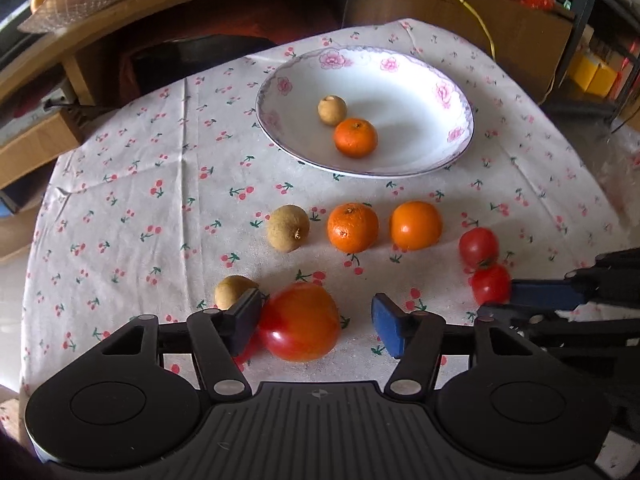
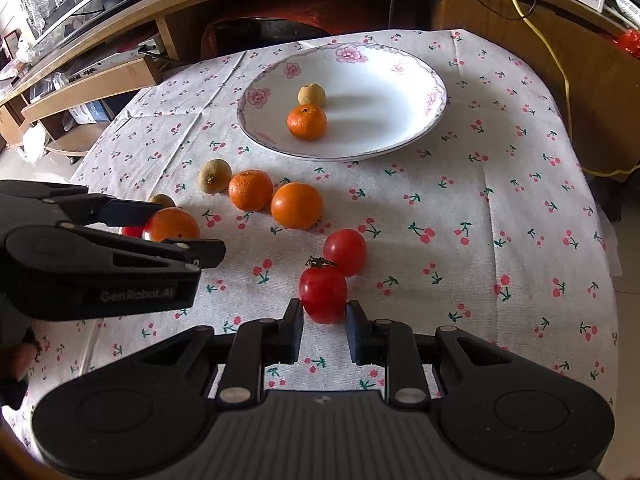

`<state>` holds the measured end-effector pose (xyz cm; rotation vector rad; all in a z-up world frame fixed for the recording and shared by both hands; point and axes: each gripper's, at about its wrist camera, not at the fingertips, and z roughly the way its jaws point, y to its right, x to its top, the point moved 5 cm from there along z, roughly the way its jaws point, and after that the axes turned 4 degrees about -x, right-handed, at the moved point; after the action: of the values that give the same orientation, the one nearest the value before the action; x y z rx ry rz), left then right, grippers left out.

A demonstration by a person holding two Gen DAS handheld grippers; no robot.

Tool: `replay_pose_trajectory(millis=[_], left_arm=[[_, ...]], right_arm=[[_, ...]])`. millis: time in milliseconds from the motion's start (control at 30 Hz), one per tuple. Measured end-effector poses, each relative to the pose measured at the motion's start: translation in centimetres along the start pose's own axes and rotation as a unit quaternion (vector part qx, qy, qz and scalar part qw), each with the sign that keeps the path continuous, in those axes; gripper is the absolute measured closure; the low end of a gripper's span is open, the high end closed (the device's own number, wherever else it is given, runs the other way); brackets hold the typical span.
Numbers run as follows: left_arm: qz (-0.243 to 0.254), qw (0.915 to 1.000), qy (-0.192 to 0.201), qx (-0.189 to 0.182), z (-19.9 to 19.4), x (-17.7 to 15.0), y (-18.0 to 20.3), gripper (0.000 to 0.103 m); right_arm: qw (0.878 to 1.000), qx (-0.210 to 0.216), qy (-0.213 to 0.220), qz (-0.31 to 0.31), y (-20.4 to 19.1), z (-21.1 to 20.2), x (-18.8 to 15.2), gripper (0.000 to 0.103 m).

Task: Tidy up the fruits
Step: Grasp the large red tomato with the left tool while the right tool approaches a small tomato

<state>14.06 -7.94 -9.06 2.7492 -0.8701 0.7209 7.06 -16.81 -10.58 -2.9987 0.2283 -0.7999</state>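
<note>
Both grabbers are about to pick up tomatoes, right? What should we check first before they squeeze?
1. Left gripper open around the big tomato: ok, though one pad already touches it.
2. Right gripper open around the small tomato: ok.
3. Second small tomato clear of the right fingers: cannot tell, it touches the first one.
4. Longan clear of the left finger: not ok, right behind it.
5. Room on the plate: ok, holds only two fruits.
</note>
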Motion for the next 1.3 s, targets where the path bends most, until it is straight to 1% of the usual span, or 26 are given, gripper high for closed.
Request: replay_pose_trajectory(millis=[67,100,233,300,367,400,433,500,533,600,667,767,800,900,933,967,1067,1167,1200,1300], left_arm=[[0.016,0.9999,0.002,0.005,-0.4,-0.1,0.3,0.040],[0.018,0.9998,0.006,0.000,-0.8,-0.2,0.5,0.043],[-0.008,0.9984,0.017,-0.053,-2.3,0.2,0.4,0.047],[-0.004,0.9978,0.020,-0.063,-2.6,0.3,0.7,0.045],[0.000,0.9986,0.020,-0.049,-2.3,0.2,0.7,0.042],[-0.002,0.9989,0.017,-0.044,-2.0,0.3,0.6,0.039],[-0.010,0.9990,0.013,-0.043,-1.7,0.3,0.3,0.035],[-0.025,0.9988,0.006,-0.042,-1.1,0.4,-0.2,0.031],[-0.029,0.9990,-0.001,-0.034,-0.6,0.4,-0.4,0.030],[-0.021,0.9995,-0.015,-0.020,0.3,0.1,-0.4,0.025],[0.005,0.9999,-0.015,-0.008,0.5,-0.2,0.2,0.024],[0.025,0.9996,-0.016,0.003,0.5,-0.4,0.4,0.026],[0.026,0.9995,-0.016,0.005,0.5,-0.4,0.3,0.030],[0.033,0.9992,-0.012,0.021,0.1,-0.4,-0.1,0.047],[0.033,0.9992,-0.009,0.021,-0.2,-0.3,-0.2,0.051],[0.035,0.9991,-0.007,0.021,-0.4,-0.3,-0.3,0.053],[0.040,0.9990,-0.009,0.015,-0.5,-0.3,-0.6,0.053],[0.054,0.9979,-0.022,0.029,0.0,-0.5,-0.4,0.051],[0.052,0.9979,-0.025,0.030,0.4,-0.7,-0.5,0.046],[0.040,0.9985,-0.028,0.026,0.7,-0.4,-0.7,0.045]], right_arm=[[1.000,0.003,-0.001,0.003,0.3,0.1,0.1,0.078],[1.000,0.002,-0.001,0.003,0.4,0.0,0.1,0.078],[1.000,-0.005,0.003,0.002,0.5,-0.3,0.3,0.078],[1.000,-0.004,0.005,0.001,0.5,-0.5,0.2,0.078],[1.000,-0.006,0.003,0.000,0.5,-0.5,0.0,0.078],[1.000,-0.007,0.001,0.001,0.6,-0.4,-0.1,0.078],[1.000,-0.007,0.000,0.001,0.6,-0.4,-0.1,0.078],[1.000,-0.005,-0.001,0.001,0.6,-0.3,0.0,0.078],[1.000,-0.005,-0.001,0.002,0.6,-0.3,0.0,0.078],[1.000,-0.003,-0.001,0.002,0.6,-0.2,0.1,0.078],[1.000,-0.003,-0.002,0.000,0.5,-0.1,0.0,0.078],[1.000,-0.002,-0.003,-0.001,0.5,0.0,0.1,0.078],[1.000,-0.002,-0.003,-0.001,0.5,0.0,0.1,0.078],[1.000,-0.004,-0.003,-0.004,0.4,0.0,0.1,0.078],[1.000,-0.004,-0.003,-0.005,0.4,0.0,0.1,0.078],[1.000,-0.004,-0.002,-0.005,0.4,0.0,0.2,0.078],[1.000,-0.004,0.002,-0.004,0.4,-0.3,0.2,0.078],[1.000,-0.003,0.005,-0.003,0.5,-0.6,0.2,0.078],[1.000,-0.003,0.005,-0.003,0.5,-0.6,0.2,0.078],[1.000,-0.004,0.004,-0.003,0.7,-0.6,0.2,0.078]])
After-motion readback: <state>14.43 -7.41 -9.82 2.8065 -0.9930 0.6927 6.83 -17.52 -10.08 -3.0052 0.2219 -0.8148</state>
